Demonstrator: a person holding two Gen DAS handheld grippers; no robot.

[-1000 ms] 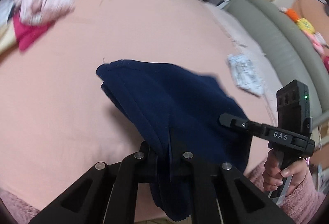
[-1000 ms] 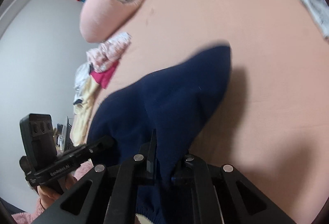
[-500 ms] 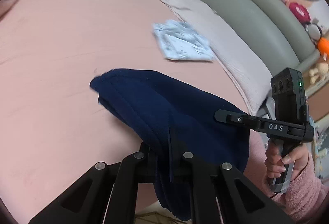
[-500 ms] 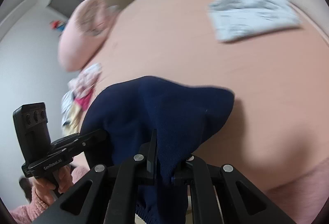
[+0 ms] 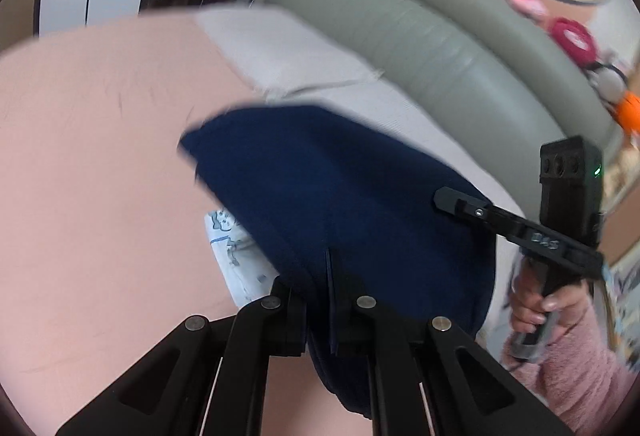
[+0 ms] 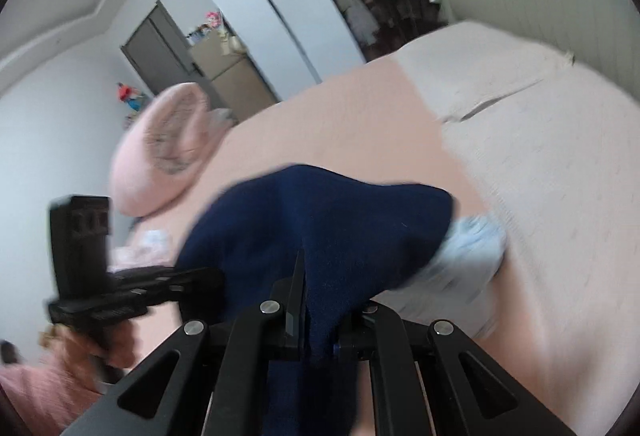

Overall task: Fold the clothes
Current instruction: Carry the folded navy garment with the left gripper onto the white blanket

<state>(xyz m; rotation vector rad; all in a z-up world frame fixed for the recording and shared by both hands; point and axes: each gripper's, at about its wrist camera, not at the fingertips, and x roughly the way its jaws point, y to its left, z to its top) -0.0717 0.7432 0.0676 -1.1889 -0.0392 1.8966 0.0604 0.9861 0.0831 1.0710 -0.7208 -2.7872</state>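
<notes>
My left gripper (image 5: 320, 300) is matt black plastic with small dull metal pins at the joints; my right gripper (image 6: 316, 320) looks the same; between them the navy garment (image 5: 340, 195) is soft, fuzzy cloth, matt, like fleece; under it lies a pale printed cloth (image 5: 236, 256), thin and smooth; the pink bedsheet (image 5: 88, 155) is smooth matt fabric, and the grey-white blanket (image 6: 540, 155) has a fine ribbed weave; the grey-green headboard (image 5: 420, 35) looks like smooth padded leatherette with a faint sheen; my sleeve (image 5: 576, 368) is fluffy pink cloth.
</notes>
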